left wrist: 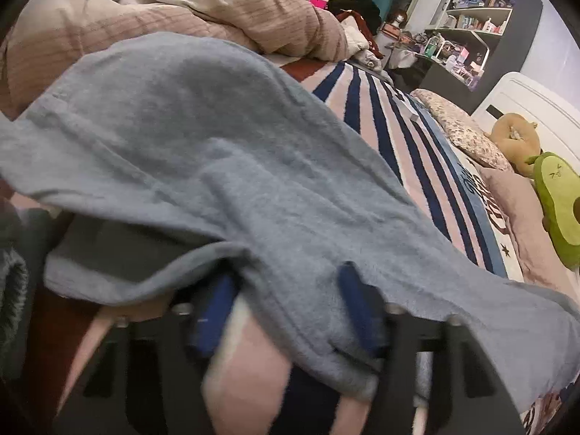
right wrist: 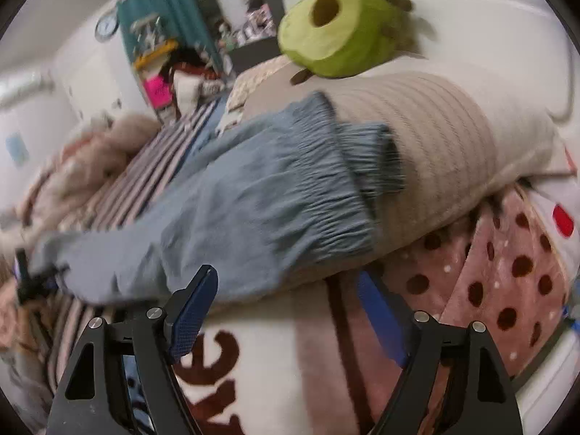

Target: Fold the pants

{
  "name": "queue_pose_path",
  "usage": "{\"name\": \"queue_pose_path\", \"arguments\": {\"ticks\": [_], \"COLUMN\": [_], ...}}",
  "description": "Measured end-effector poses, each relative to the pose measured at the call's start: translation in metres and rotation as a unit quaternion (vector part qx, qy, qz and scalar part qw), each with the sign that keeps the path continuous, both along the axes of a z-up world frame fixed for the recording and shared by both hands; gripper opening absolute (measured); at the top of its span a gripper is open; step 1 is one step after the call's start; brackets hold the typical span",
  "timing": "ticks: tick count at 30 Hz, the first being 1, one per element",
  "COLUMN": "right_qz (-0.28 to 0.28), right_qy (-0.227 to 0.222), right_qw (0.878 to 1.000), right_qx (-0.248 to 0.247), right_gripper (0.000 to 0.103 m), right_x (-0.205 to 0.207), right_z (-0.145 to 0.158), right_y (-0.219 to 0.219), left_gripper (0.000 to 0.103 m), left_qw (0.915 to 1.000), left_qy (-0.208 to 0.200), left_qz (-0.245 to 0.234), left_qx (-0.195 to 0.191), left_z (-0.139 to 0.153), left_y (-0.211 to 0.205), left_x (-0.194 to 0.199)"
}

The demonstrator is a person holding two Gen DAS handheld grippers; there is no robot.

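Note:
Light blue fleece pants (left wrist: 203, 152) lie on a striped blanket (left wrist: 406, 137) on the bed. In the left wrist view my left gripper (left wrist: 286, 301) has its blue fingers (left wrist: 357, 304) wide apart, with a hem of the pants draped between and over them. In the right wrist view the gathered elastic waistband (right wrist: 319, 195) of the pants (right wrist: 224, 217) rests against a beige pillow (right wrist: 435, 137). My right gripper (right wrist: 290, 290) is open and empty just in front of the waistband. The left gripper (right wrist: 32, 279) shows small at the far end of the pants.
A bunched beige quilt (left wrist: 203, 7) lies beyond the pants. A green avocado plush (right wrist: 333, 25) sits on the pillow by the white headboard (left wrist: 536, 105). A pink dotted blanket (right wrist: 507, 264) lies at the right. Cluttered shelves (left wrist: 478, 18) stand past the bed.

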State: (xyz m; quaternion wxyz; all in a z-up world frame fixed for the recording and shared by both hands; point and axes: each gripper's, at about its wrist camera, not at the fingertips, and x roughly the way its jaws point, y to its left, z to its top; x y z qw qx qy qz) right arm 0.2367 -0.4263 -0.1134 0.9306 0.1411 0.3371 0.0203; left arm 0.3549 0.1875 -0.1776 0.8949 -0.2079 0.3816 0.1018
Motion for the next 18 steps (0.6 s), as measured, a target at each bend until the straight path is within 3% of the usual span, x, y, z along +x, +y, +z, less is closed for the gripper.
{"name": "queue_pose_path", "arguments": {"ticks": [2,3,5,6,7,8,14,15,16,18], "right_qz": [0.004,0.002,-0.005,-0.011,-0.018,-0.017,-0.041,-0.046,-0.05,-0.051], "right_qy": [-0.012,-0.017,-0.029,-0.036,-0.042,-0.048,-0.046,-0.051,-0.061,-0.079], "right_qw": [0.999,0.999,0.998,0.998,0.998,0.998,0.998,0.998,0.997,0.995], "right_qx": [0.045,0.051,0.049,0.042,0.038,0.034,0.016,0.005,-0.013,-0.016], "right_gripper": [0.077,0.077,0.074,0.064,0.056,0.055,0.054,0.04,0.012,0.009], "right_x": [0.006,0.008,0.012,0.015,0.015,0.016,0.036,0.035,0.034,0.031], "right_z": [-0.001,0.0,0.003,0.004,0.006,0.008,0.005,0.006,0.008,0.013], "right_y": [-0.009,-0.01,-0.008,-0.006,-0.004,-0.002,0.007,0.008,0.013,0.016], "left_gripper": [0.03,0.023,0.019,0.016,0.015,0.014,0.014,0.013,0.013,0.012], "left_qw": [1.0,1.0,0.9997,0.9994,0.9991,0.9986,0.9976,0.9976,0.9976,0.9973], "left_qy": [-0.003,-0.006,-0.018,-0.023,-0.027,-0.032,-0.034,-0.033,-0.033,-0.036], "left_qz": [-0.005,-0.007,-0.014,-0.017,-0.02,-0.022,-0.032,-0.033,-0.035,-0.041], "left_qx": [0.0,0.002,0.01,0.018,0.026,0.035,0.052,0.051,0.05,0.05], "left_z": [0.002,0.004,0.009,0.012,0.014,0.017,0.024,0.024,0.024,0.026], "left_y": [0.003,0.003,0.002,0.001,-0.001,-0.004,-0.009,-0.009,-0.01,-0.01], "left_x": [-0.002,-0.003,-0.009,-0.011,-0.014,-0.017,-0.022,-0.023,-0.025,-0.03]}}
